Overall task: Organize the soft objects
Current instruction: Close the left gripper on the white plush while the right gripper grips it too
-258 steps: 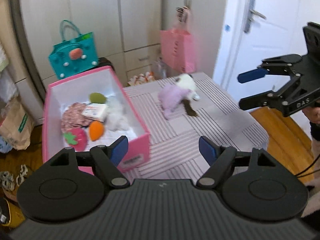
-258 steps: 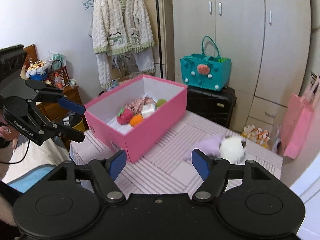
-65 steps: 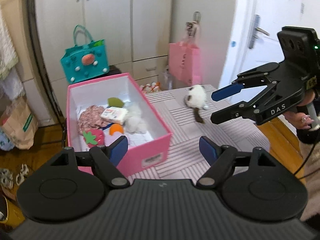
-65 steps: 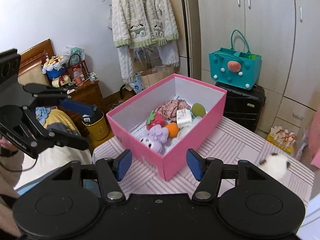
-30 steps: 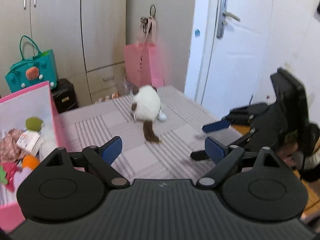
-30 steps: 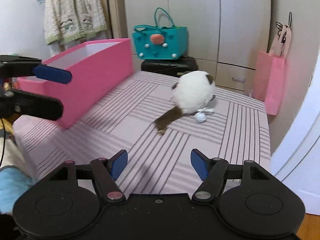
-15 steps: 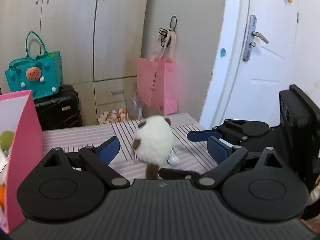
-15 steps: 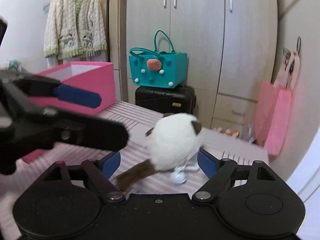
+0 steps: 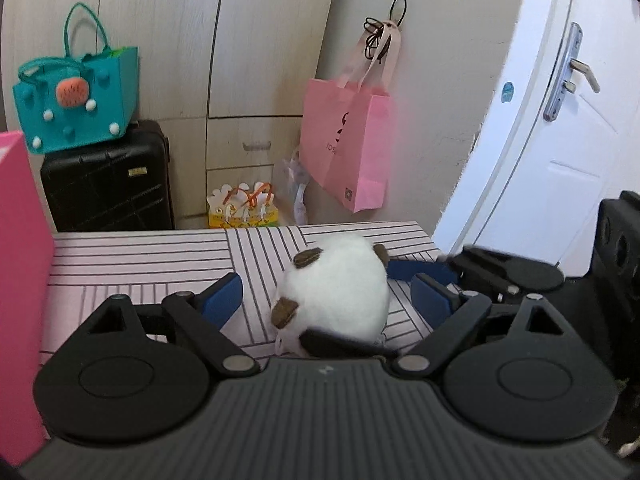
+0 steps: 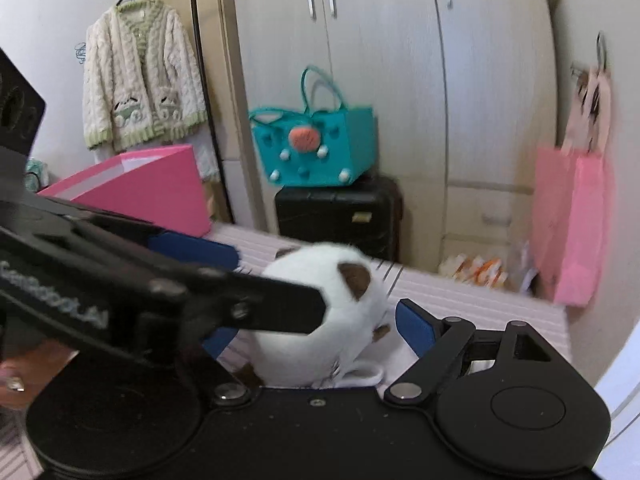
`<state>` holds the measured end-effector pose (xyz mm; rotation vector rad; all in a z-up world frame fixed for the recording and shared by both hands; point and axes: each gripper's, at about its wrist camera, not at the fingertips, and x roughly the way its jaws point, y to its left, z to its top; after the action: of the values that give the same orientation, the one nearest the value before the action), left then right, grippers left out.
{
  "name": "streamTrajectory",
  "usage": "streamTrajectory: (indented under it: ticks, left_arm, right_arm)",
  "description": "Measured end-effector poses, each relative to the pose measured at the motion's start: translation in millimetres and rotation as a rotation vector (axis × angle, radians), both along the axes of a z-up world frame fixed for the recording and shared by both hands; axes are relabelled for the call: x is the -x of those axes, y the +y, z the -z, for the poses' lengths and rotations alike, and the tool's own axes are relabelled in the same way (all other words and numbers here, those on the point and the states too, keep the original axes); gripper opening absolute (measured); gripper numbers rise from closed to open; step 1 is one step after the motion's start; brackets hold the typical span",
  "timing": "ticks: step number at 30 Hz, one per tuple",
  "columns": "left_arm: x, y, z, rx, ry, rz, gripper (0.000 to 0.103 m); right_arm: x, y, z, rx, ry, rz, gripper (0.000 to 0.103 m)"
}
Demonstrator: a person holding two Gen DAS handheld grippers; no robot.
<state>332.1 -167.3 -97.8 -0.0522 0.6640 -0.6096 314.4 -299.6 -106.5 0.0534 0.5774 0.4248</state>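
The fingers of both grippers stand wide apart, each pair set around the white plush toy, and no pad visibly presses into the fur. The left gripper has just been closing a little, with the toy between its blue pads; a gap still shows on each side of the toy. The right gripper has been opening during the last moments, and the toy sits between its pads as well. One left finger crosses in front of the toy in the right wrist view.

The big wardrobe fills the far wall, with a white door to the right. The striped pink table carries the toy near its far right corner. The pink box stands on the left part of the table, well apart from the toy. A black suitcase stands behind the table, and a teal bag sits on top of it. A pink paper bag hangs on the wall. A knitted cardigan hangs far left. The toy has small brown ear patches.
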Motion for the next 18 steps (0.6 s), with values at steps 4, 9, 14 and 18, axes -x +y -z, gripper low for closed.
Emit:
streamTrajectory:
  ticks: [4, 9, 14, 18]
  left_arm:
    - [-7.4, -3.6, 7.8, 0.019, 0.037, 0.006, 0.077]
    - [-5.4, -7.0, 16.5, 0.000, 0.041, 0.028, 0.059]
    - [1.6, -7.8, 12.6, -0.009, 0.025, 0.042, 0.057]
    - [13.7, -1.4, 5.1, 0.022, -0.003, 0.042, 0.057]
  right_arm:
    - [-5.5, 0.2, 7.5, -0.042, 0.055, 0.016, 0.088]
    - [-9.4, 4.8, 15.4, -0.031, 0.116, 0.014, 0.069]
    - [-0.2, 11.6, 12.5, 0.009, 0.079, 0.007, 0.066]
    - [11.0, 12.1, 2.6, 0.004, 0.053, 0.010, 0.065]
